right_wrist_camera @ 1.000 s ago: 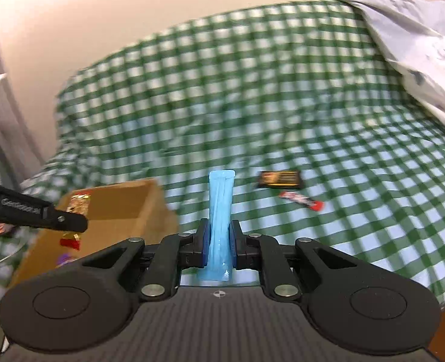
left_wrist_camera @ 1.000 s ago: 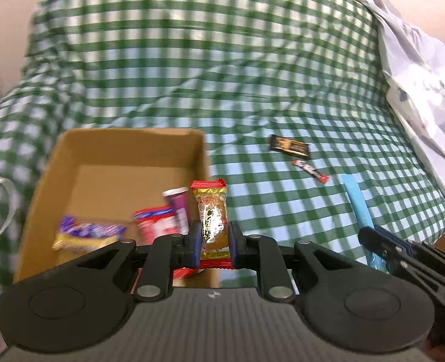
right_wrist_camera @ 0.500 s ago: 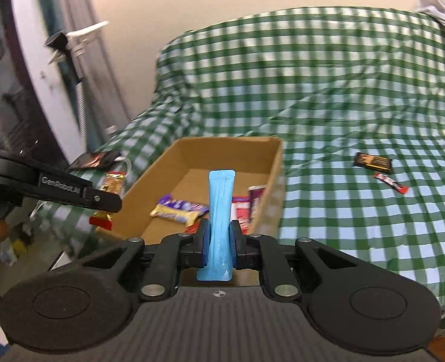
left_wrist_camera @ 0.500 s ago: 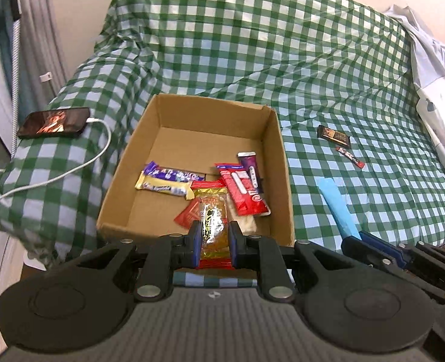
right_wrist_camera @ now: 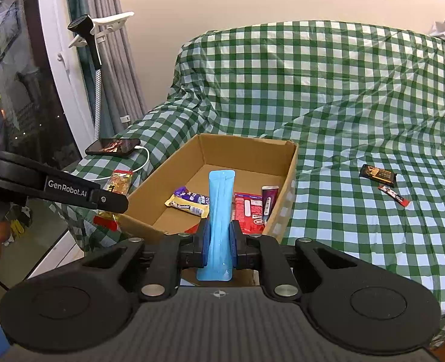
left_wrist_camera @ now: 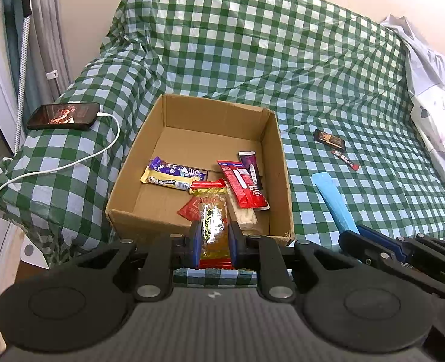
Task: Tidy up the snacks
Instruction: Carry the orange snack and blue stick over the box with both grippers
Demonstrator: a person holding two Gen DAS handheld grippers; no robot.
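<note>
Progress: roughly midway, by my reckoning, with several snacks boxed, two in hand and two lying loose.
Box: open brown cardboard box (left_wrist_camera: 275,163) sits on the green-and-white checked bed cover (left_wrist_camera: 252,45), near its front edge.
Already inside: purple-and-white chocolate bar (left_wrist_camera: 174,175), long red wrapped bar (left_wrist_camera: 242,184), slim dark purple packet (left_wrist_camera: 251,169), small red sachet (left_wrist_camera: 189,209) and a pale wrapper (left_wrist_camera: 243,215) half hidden under the others.
Left gripper (left_wrist_camera: 213,242): jaws pinching a red-ended clear snack packet with golden contents (left_wrist_camera: 211,220), held upright just before the box's near wall, not yet over the opening as far as I can judge.
Right gripper (right_wrist_camera: 219,242): jaws pressed on a long light-blue pouch (right_wrist_camera: 220,211), standing upright in front of the box's near corner.
Left to collect: flat black-and-gold wrapper (right_wrist_camera: 377,175) and small red-and-black stick (right_wrist_camera: 392,196) lie on the cover, just beside each other and well apart from the box.
Next, I'd say: both held packets drop into the box, then the last pair is fetched.
Off-task: black smartphone (left_wrist_camera: 64,116) with its white charging cable (left_wrist_camera: 71,163) rests on the cover left of the box; pale crumpled bedding (left_wrist_camera: 433,96) is heaped at the right.
</note>
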